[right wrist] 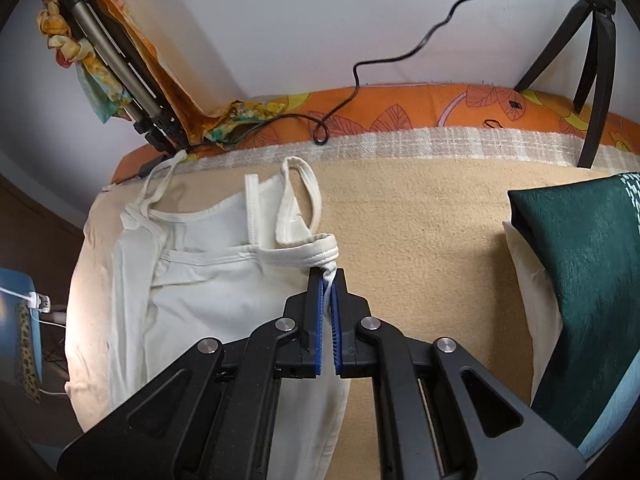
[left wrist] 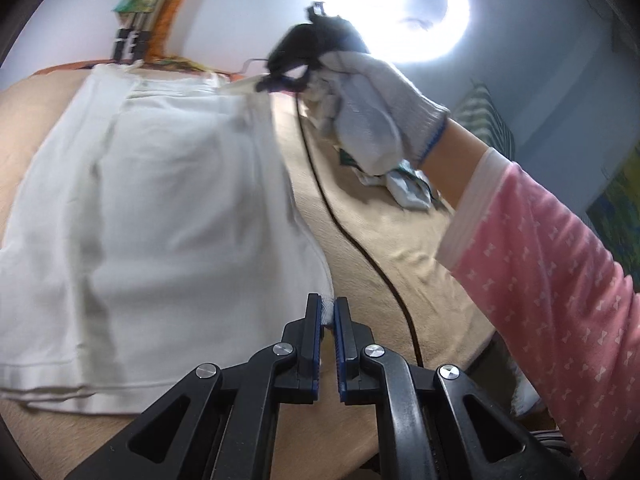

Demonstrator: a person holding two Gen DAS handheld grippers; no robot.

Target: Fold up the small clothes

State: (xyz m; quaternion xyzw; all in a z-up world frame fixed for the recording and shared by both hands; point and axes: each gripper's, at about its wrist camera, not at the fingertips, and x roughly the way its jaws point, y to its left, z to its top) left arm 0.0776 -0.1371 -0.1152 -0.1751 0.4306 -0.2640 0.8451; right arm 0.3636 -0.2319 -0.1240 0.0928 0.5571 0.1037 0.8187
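Item: white top (right wrist: 208, 288), sleeveless with narrow straps, spread on the tan blanket (right wrist: 420, 240) of the bed, its straps toward the far edge by the orange patterned sheet (right wrist: 400, 114)

My left gripper (left wrist: 328, 312): pinched tight on the hem corner of the top, on the garment's right-hand side as that camera sees it

My right gripper (right wrist: 327, 284): clamped on a bunched strap at the shoulder; seen from the left wrist, my gloved right hand (left wrist: 372, 120) carries it over the far end of the garment

Also on the bed: black cable (left wrist: 360, 248) trailing beside the top; dark green cushion (right wrist: 580, 280) at the right edge; tripod legs (right wrist: 588, 60) at the far right corner
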